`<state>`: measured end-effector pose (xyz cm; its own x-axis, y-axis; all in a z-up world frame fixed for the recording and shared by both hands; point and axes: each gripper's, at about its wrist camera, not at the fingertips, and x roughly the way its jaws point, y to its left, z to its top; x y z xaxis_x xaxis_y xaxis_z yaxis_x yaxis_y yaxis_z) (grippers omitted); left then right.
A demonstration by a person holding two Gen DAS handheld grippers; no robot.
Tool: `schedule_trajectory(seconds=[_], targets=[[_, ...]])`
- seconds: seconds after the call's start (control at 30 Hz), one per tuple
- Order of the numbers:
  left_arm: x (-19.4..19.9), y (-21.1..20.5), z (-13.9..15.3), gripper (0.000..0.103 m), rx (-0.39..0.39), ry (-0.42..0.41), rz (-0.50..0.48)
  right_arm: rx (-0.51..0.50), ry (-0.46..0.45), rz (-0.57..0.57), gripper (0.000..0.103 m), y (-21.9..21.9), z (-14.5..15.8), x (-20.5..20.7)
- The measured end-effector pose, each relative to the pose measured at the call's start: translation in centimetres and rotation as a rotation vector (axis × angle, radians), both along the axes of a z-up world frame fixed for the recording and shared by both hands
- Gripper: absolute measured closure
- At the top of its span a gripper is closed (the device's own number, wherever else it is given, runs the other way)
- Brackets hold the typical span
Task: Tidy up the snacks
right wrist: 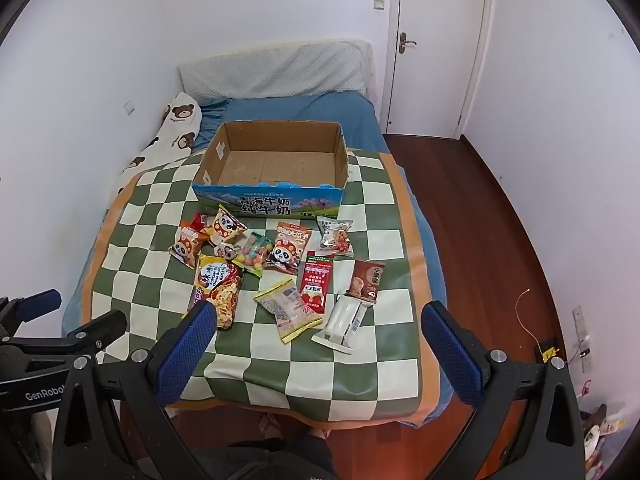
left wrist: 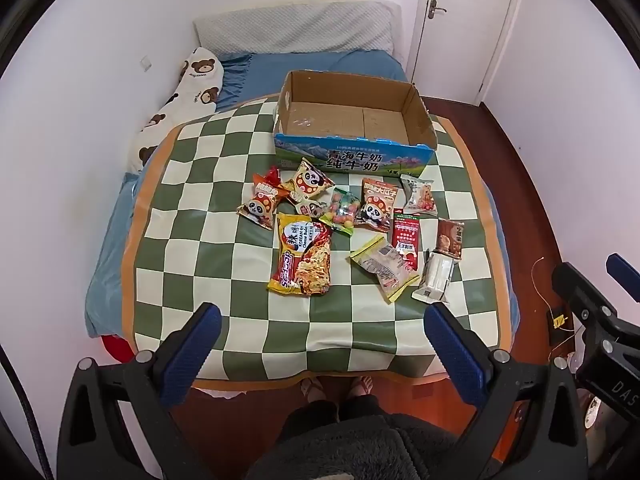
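Crinkly foil and clear-film snack packets (left wrist: 344, 232) lie scattered at the middle of a glossy green-and-cream checkered mat (left wrist: 192, 216) on a blue-sheeted bed (right wrist: 320, 112), just near of an open corrugated cardboard box (left wrist: 352, 120). Left tool (left wrist: 322, 330) and right tool (right wrist: 320, 330) hover released, blue ribbed pads spread. Only the right view shows the wall outlet strip (right wrist: 580, 336).

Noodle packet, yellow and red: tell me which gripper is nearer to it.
Left. The left gripper hovers open just short of the noodle packet; the right gripper hangs open off to its right.
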<state>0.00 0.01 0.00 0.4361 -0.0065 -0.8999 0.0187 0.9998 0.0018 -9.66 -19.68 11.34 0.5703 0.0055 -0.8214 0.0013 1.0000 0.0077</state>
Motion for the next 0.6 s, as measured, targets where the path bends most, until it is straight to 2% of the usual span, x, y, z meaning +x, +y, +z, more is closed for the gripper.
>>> schedule_trajectory(seconds=[0.6], targets=[[0.1, -0.17, 0.48, 0.0, 0.005, -0.014, 0.001, -0.013, -0.022, -0.003, 0.0, 0.09, 0.44, -0.6]])
